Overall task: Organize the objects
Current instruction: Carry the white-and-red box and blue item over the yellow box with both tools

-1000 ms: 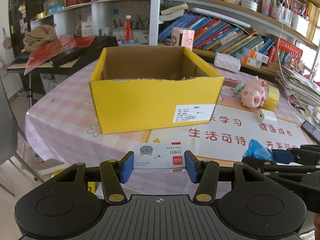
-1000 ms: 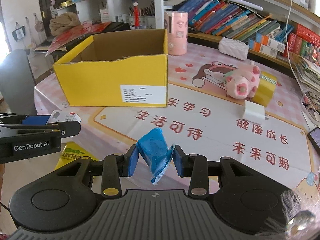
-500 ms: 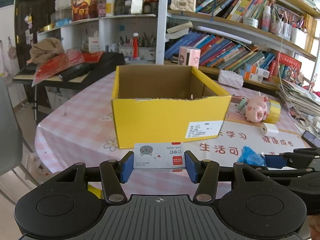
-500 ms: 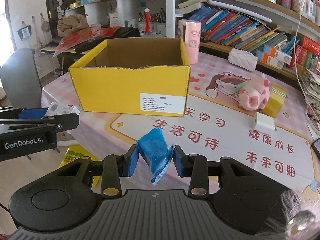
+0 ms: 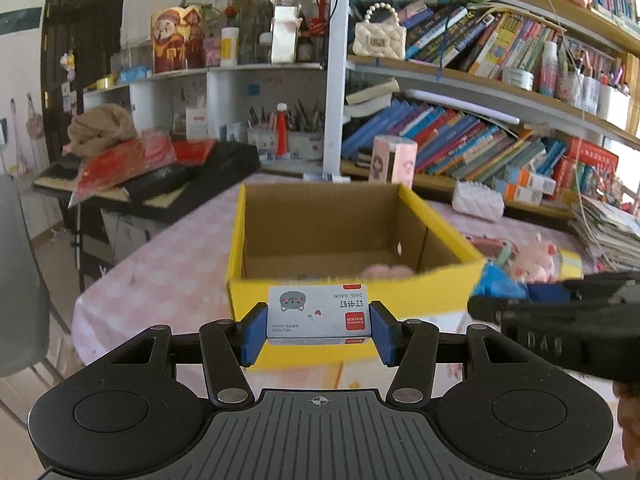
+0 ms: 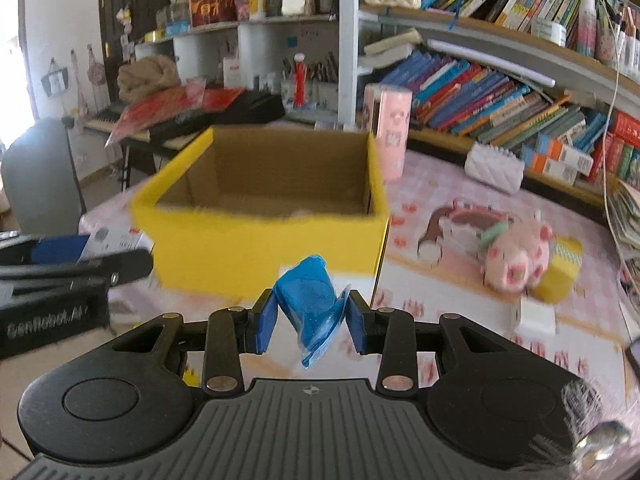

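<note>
Pinching a small staple box (image 5: 318,312) by its two short ends, the left hand-held gripper (image 5: 318,330) is carrying it just in front of the yellow carton (image 5: 436,292) on the desk (image 5: 160,272). It looks light and stiff, so the end-to-end grip should be holding squarely. The right hand-held gripper (image 6: 310,316) is squeezing a blue packet (image 6: 310,300), which looks soft, crinkly and likely slippery; gripping its thick middle seems safest.
</note>
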A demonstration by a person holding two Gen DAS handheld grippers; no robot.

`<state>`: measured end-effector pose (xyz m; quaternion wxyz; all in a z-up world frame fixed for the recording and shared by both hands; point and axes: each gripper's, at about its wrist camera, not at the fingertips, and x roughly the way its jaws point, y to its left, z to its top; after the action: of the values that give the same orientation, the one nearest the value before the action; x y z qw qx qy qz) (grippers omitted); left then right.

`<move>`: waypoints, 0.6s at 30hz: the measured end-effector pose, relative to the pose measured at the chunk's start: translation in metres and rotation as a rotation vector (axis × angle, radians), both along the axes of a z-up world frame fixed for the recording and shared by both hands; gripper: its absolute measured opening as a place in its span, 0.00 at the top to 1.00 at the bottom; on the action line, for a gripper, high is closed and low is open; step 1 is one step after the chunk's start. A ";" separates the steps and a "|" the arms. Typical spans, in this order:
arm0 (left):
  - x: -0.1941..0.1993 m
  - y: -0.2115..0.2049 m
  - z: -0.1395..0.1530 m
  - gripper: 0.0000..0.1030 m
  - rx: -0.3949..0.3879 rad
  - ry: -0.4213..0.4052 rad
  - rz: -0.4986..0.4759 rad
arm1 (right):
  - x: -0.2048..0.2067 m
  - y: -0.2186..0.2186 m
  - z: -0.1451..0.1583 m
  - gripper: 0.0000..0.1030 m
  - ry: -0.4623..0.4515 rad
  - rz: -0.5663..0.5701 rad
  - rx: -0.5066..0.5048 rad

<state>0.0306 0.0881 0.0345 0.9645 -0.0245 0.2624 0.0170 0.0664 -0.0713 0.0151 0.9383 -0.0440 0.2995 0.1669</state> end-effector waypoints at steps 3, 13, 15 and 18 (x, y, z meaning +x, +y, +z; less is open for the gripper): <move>0.022 -0.001 0.004 0.50 0.009 -0.014 0.013 | 0.028 -0.001 0.010 0.66 -0.030 0.005 0.019; 0.086 -0.009 -0.007 0.50 0.046 0.029 0.049 | 0.111 0.000 0.014 0.66 -0.056 0.053 0.032; 0.094 -0.011 -0.012 0.50 0.052 0.050 0.052 | 0.125 0.001 0.010 0.66 -0.036 0.068 0.030; 0.105 -0.014 -0.020 0.50 0.070 0.088 0.051 | 0.140 0.006 0.001 0.66 -0.005 0.103 0.015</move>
<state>0.1354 0.0736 0.0148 0.9515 0.0035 0.3033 0.0520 0.2067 -0.0656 0.0165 0.9296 -0.0528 0.2933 0.2170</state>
